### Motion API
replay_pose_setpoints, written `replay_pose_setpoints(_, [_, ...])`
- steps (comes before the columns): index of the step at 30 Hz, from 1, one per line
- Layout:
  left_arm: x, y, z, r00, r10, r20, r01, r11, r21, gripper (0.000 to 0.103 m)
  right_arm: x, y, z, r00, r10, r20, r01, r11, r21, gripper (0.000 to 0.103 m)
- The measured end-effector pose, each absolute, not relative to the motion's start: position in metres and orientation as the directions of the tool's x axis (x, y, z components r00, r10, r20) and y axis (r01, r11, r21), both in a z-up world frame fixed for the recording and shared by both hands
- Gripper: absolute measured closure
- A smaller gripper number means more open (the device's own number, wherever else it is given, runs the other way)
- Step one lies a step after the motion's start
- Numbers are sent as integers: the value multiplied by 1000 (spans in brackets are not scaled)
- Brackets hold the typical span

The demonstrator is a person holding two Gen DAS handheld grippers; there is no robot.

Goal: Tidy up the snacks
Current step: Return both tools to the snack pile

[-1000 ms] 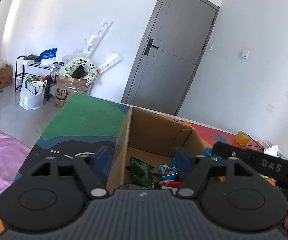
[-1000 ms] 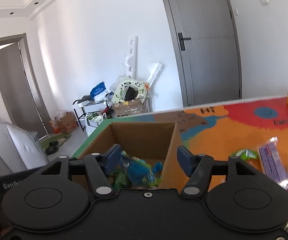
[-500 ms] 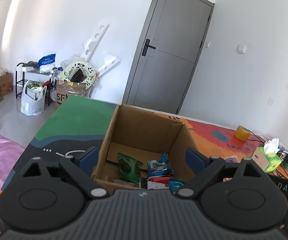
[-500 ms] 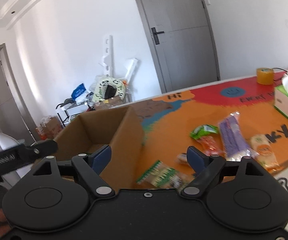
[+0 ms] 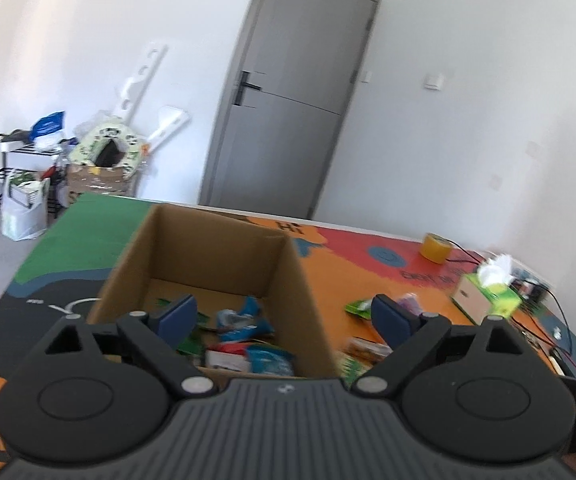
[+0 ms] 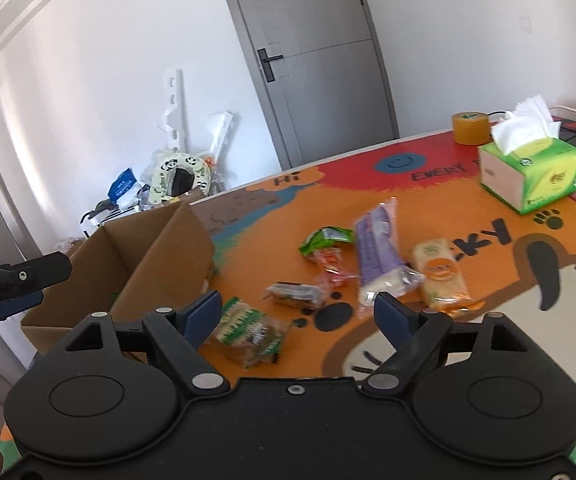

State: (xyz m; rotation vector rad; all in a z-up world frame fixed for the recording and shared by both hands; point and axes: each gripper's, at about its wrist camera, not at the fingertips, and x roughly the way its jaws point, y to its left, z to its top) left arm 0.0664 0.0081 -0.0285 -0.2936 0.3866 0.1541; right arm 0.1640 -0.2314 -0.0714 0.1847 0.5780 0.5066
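Cardboard box [image 5: 223, 256] held several packets; six snacks [image 6: 376, 256] remained on the table [image 6: 488, 216]; left gripper [image 5: 283, 314] and right gripper [image 6: 298, 314] both gaped empty.

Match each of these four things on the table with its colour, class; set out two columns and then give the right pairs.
Things:
1. tissue box
2. tape roll
3. long snack packet
4. open box

Colours:
A. purple
B. brown cardboard
C. green and white
D. yellow

Pairs: 1-C, 2-D, 3-A, 4-B
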Motion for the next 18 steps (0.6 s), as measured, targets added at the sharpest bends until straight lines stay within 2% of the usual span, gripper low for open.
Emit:
replay_pose_setpoints(7, [75, -19, -33, 915, 39, -402, -141, 963, -228, 10, 168, -258, -76, 737, 479, -477, -365, 876, 315, 19])
replay_pose_setpoints(14, [84, -43, -36, 914, -5, -405, -83, 976, -200, 10, 171, -285, -84, 756, 453, -473, -319, 885, 338, 9])
replay_pose_setpoints(18, [89, -56, -39, 913, -33, -406, -50, 980, -193, 10, 174, -296, -88, 759, 448, -472, -301, 885, 355, 7])
